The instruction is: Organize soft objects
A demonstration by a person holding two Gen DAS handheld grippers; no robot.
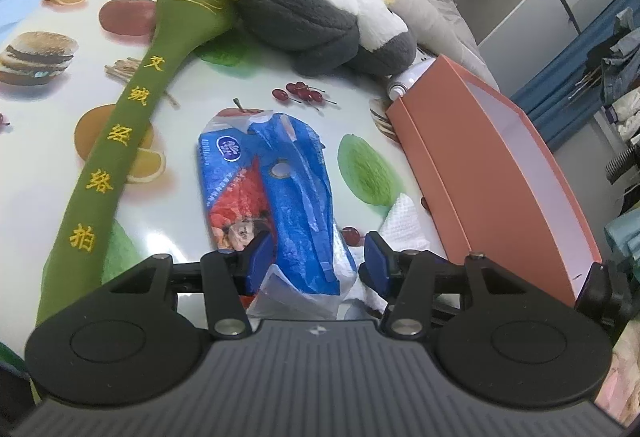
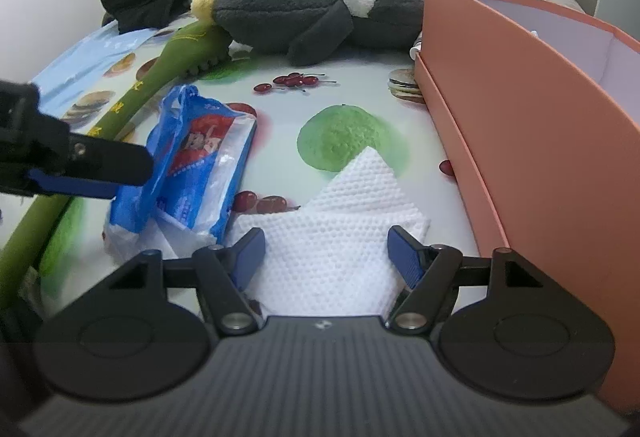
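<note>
Blue-padded jaws of the left gripper (image 1: pixel 316 257) stand apart around the near end of a blue tissue pack (image 1: pixel 276 193), not pressing it. Beside it, the right gripper (image 2: pixel 326 257) is spread wide over a white paper napkin (image 2: pixel 344 221). Further back lie a green massage stick (image 1: pixel 120 125), a grey plush penguin (image 2: pixel 316 9) and, right, an orange box (image 2: pixel 520 125).

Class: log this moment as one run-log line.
left gripper: open over tissue pack | right gripper: open over paper towel | box: beside

Blue tissue pack (image 1: pixel 276 193) lies flat, centre; white napkin (image 2: pixel 340 221) right; green mallet (image 1: pixel 120 125) left; grey plush (image 1: pixel 320 21) far.
</note>
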